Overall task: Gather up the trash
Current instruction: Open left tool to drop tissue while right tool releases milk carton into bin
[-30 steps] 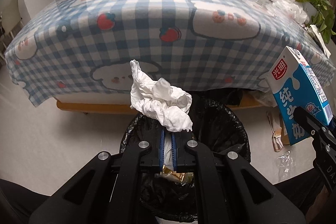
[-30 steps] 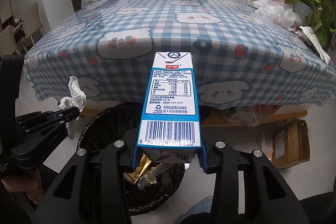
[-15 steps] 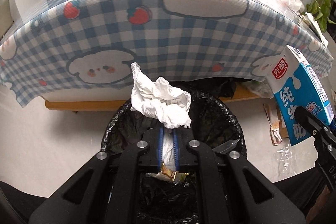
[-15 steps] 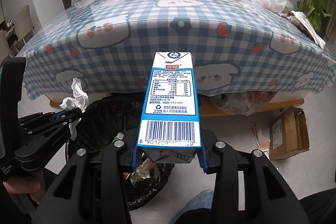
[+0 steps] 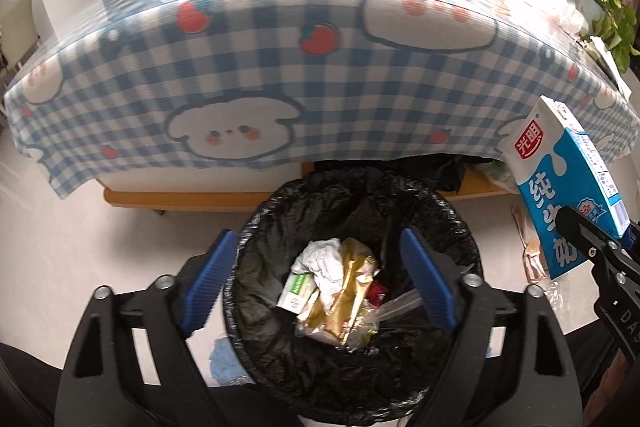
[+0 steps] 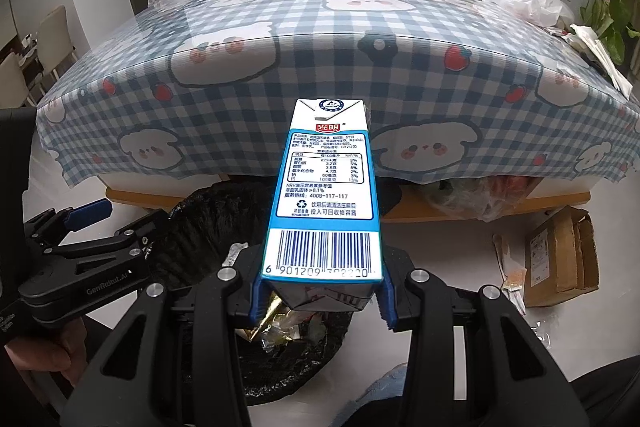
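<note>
Two grippers hang over the black-lined trash bin (image 5: 356,267). The left gripper (image 5: 316,283) is spread wide and holds nothing, its blue pads either side of the bin mouth, straight above the crumpled tissue (image 5: 320,261) lying on the wrappers inside. The right gripper (image 6: 322,291) is clamped on the base of the milk carton (image 6: 326,187), whose long axis points forward and up, away from the hand toward the table's near edge. The bin lies below and to the left of the carton, so its drop likely needs a slight shift left
</note>
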Demonstrator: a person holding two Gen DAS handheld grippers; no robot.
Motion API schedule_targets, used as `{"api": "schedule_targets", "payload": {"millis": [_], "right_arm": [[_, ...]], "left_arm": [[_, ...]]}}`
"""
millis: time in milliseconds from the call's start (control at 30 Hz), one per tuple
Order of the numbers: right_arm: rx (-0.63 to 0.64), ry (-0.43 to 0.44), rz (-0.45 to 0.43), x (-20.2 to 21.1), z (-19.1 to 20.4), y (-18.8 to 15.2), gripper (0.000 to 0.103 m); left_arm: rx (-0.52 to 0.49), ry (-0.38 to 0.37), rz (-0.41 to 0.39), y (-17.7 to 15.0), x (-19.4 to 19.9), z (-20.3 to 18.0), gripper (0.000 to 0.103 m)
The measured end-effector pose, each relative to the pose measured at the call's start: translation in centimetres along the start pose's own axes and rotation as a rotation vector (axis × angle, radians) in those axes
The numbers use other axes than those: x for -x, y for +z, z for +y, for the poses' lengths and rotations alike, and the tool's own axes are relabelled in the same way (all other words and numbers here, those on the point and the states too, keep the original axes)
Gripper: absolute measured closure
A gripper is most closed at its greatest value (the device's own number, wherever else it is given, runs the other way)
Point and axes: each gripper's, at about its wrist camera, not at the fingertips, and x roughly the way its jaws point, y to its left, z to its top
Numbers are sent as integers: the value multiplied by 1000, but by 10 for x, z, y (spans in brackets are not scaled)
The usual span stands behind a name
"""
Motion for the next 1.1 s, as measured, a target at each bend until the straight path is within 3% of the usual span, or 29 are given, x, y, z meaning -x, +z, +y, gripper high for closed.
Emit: {"api": "schedule_targets", "payload": {"millis": [233,900,1100], "right_arm": [[30,35,8,-6,30,-3,63],[98,74,0,-15,85,-2,62],[77,56,-1,-16,79,2,38]], "left_arm": [[19,14,-16,-7,8,26,6],[77,6,-21,-19,25,77,6],[69,14,-28,-17,27,77,6]]}}
